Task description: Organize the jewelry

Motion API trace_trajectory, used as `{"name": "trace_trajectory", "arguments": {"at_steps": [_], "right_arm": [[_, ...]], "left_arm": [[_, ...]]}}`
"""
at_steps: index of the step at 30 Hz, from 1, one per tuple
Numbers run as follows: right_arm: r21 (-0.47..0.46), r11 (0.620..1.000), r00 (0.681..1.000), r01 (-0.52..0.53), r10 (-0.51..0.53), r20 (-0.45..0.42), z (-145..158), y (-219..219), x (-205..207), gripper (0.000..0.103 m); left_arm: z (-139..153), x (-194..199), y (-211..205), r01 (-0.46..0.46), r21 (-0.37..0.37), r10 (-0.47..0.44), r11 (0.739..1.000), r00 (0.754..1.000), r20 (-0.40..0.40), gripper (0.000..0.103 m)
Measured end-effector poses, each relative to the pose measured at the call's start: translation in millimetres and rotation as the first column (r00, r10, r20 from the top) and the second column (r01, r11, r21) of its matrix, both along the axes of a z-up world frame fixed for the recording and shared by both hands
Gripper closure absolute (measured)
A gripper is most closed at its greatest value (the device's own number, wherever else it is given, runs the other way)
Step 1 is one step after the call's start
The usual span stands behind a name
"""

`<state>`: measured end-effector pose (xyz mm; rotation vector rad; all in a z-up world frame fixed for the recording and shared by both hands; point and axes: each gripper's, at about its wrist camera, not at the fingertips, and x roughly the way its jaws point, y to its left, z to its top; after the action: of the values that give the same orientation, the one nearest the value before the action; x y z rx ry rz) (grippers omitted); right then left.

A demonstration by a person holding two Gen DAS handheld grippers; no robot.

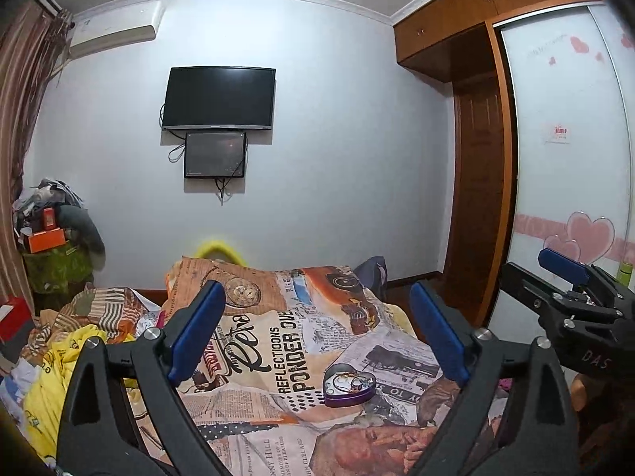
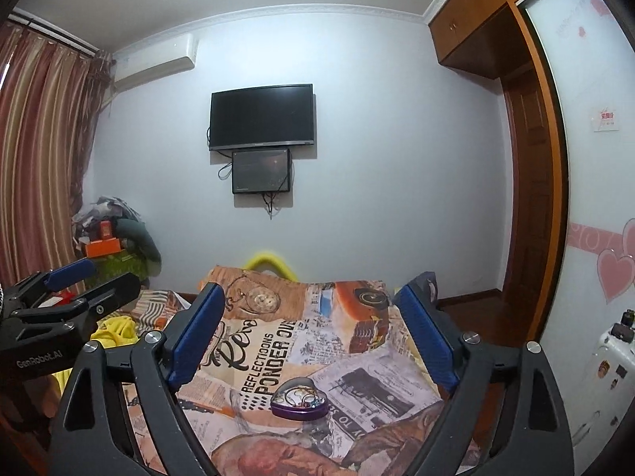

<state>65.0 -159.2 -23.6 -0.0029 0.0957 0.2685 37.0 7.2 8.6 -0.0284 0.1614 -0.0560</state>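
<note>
— What do we see, going left to right?
— Our left claw gapes wide, holding nothing, above the bed. The heart-shaped tin of jewelry sits on the printed blanket, lidless.
— And our right claw?
— Also spread wide, bare, with the tin between and below its fingers.

The left black two-finger gripper with blue pads was held level, its jaws spread wide — nothing between them. Beside it, on its right, the right black two-finger gripper with blue pads was held at much the same height, its jaws likewise spread wide and holding nothing.
</note>
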Motion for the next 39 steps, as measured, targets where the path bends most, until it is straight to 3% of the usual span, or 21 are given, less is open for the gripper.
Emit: {"name": "trace_trajectory", "arguments": {"at_steps": [39], "right_arm": [[0.001,1.0,1.0,-0.008,0.008,-0.023,-0.7,-7.4,-4.4,0.015]], "left_arm": [[-3.4,4.6,-2.9,0.01,-0.014,-0.01,1.0,1.0,-0.021,0.004]]}}
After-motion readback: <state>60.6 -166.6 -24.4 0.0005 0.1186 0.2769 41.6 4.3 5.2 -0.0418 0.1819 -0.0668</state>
